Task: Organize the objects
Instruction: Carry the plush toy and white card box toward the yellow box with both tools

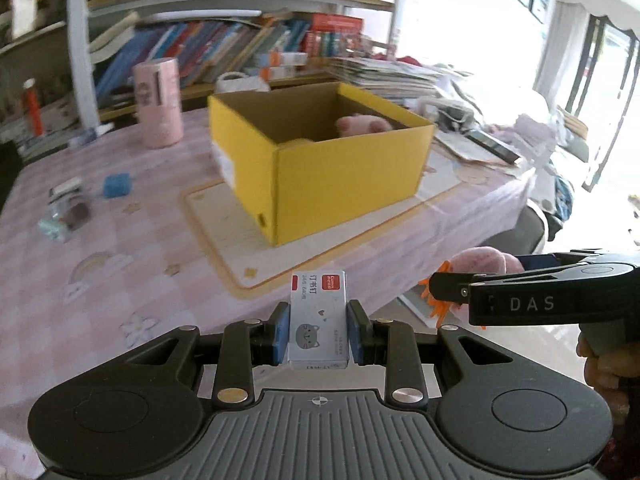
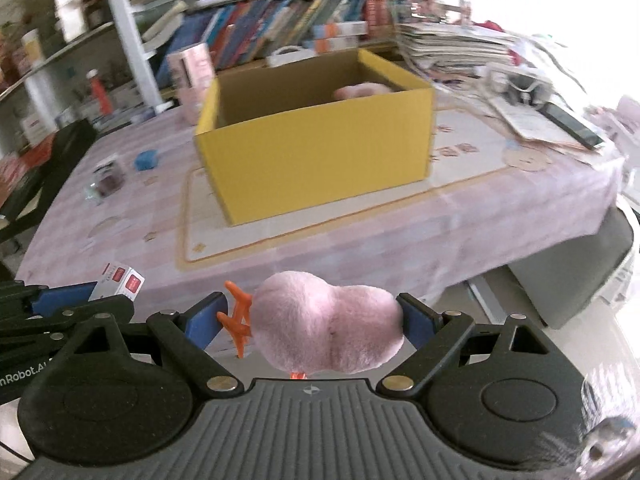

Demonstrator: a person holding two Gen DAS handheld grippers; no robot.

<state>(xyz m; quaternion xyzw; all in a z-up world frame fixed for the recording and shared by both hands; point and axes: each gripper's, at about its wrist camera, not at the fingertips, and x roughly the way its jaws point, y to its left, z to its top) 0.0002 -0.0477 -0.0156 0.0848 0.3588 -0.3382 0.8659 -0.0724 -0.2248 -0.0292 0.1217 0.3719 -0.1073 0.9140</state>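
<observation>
The left gripper (image 1: 319,330) holds a small white staple box (image 1: 318,320) upright between its blue fingers (image 1: 280,334). The fingers stand nearly closed, one pad pressed against each narrow side of the box. The box carries a red label at its top and a grey cat drawing on its face. In the right wrist view the same box (image 2: 122,282) shows at the left edge, clamped in the left gripper (image 2: 96,296).

The right gripper (image 2: 310,330) holds a pink plush toy (image 2: 326,328) with orange feet (image 2: 238,316). Its fingers (image 2: 204,320) stand wide apart, and the toy fills the gap between them, touching both pads. In the left wrist view this gripper (image 1: 448,286) enters from the right, with the toy (image 1: 486,262) showing behind its fingertips and a hand (image 1: 604,364) around its handle.

Both grippers are held off the near edge of the bench (image 1: 120,280), which is covered with a pink checked cloth. An open yellow cardboard box (image 1: 344,184) stands on a cream mat (image 1: 224,248) near the middle of the bench. A second pink plush item (image 1: 362,124) lies inside it, against the far right corner.

To the left of the yellow box, well apart from it, are a blue block (image 1: 117,185) and a small glass jar (image 1: 68,212). A pink cylinder (image 1: 158,102) stands upright at the far left of the bench. Bookshelves (image 1: 224,44) stand behind the bench.
</observation>
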